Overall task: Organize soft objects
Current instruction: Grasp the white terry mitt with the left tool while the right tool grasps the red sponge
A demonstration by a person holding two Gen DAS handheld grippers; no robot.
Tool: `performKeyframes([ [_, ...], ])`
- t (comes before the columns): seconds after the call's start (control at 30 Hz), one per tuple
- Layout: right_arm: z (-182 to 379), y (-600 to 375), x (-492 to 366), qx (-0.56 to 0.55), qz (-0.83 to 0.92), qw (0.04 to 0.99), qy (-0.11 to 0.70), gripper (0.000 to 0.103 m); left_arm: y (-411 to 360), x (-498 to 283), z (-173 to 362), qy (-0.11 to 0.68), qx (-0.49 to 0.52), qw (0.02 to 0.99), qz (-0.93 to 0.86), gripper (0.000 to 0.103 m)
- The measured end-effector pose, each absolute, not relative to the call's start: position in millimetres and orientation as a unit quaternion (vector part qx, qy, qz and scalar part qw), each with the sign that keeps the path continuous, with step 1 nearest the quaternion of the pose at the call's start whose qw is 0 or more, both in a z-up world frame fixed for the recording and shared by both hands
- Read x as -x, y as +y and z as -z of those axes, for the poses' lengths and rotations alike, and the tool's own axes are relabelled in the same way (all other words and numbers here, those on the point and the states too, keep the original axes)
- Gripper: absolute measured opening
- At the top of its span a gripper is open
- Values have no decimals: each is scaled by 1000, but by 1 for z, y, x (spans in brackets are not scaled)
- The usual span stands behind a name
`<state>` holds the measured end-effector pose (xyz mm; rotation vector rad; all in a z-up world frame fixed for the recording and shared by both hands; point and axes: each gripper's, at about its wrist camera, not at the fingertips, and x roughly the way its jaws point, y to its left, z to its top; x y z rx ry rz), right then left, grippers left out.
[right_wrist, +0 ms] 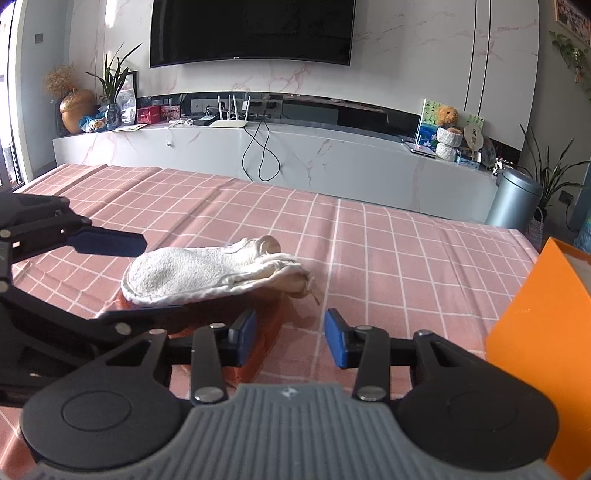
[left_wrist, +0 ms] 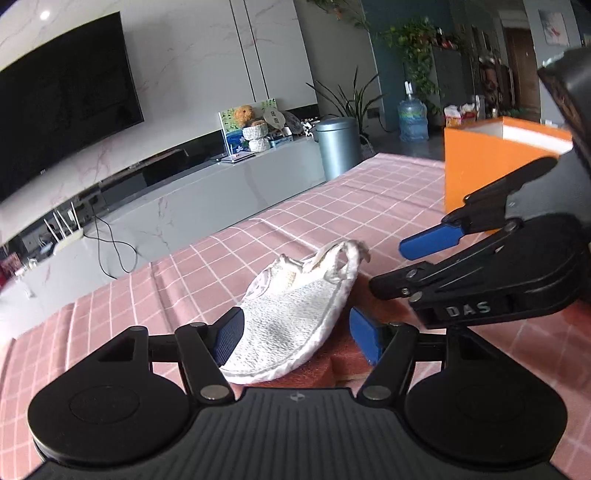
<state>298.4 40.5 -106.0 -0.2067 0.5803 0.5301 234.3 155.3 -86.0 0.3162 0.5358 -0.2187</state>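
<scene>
On the near edge of the pink checked tablecloth (right_wrist: 369,236), both tools are converging on one pile. Left gripper (left_wrist: 300,334) is standing released, its blue pads wide on either side of the white terry scrubbing mitt (left_wrist: 295,314); the left pad looks to be brushing the mitt's edge, though contact is hard to confirm. Right gripper (right_wrist: 290,338) is also unclenched, jaws partly apart and holding nothing, hovering just right of the pile's near corner.

The mitt is lying on top of a reddish-orange sponge-like pad (right_wrist: 255,332), mostly hidden beneath it, its drawstring cuff (right_wrist: 291,273) pointing right. Both are resting near the table's front centre.

Further right, an orange box (right_wrist: 539,325) is standing open-topped, well apart from the pile; likely the destination, judging by the task.

Beyond the table, a marble media console (right_wrist: 332,155) and a wall-mounted television (right_wrist: 251,29) are filling the background.

Step in hand, as judged: pre-grasp on the mitt. Next move calls for lowering the left pads around the mitt alone, pinching only the terry layer so the pad underneath is not dragged along, then carrying it right toward the box.
</scene>
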Motion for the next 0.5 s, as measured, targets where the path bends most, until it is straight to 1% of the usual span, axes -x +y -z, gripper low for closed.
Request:
performKeyframes([
  [0.07,108,41,-300,97,-258,917,288,41,159,-239,89,270,-153,944,109,77],
  [0.1,109,40,-302,91,-260,915,294,41,159,-241,91,274,-151,943,111,74],
  [0.17,110,40,-304,85,-260,915,297,41,159,-243,93,276,-147,942,118,61],
  [0.23,111,39,-304,85,-260,915,297,42,157,-242,91,279,-144,941,125,31],
  [0.27,111,39,-304,82,-259,915,298,42,155,-241,91,280,-148,940,126,26],
  [0.33,110,39,-305,78,-265,913,301,42,150,-238,91,275,-157,941,118,10],
  [0.43,109,40,-301,81,-274,912,295,43,151,-234,85,264,-149,948,95,6],
  [0.47,108,40,-299,83,-278,911,293,45,152,-233,81,260,-147,951,84,5],
  [0.5,108,40,-298,83,-282,910,291,50,155,-233,77,259,-145,952,70,5],
])
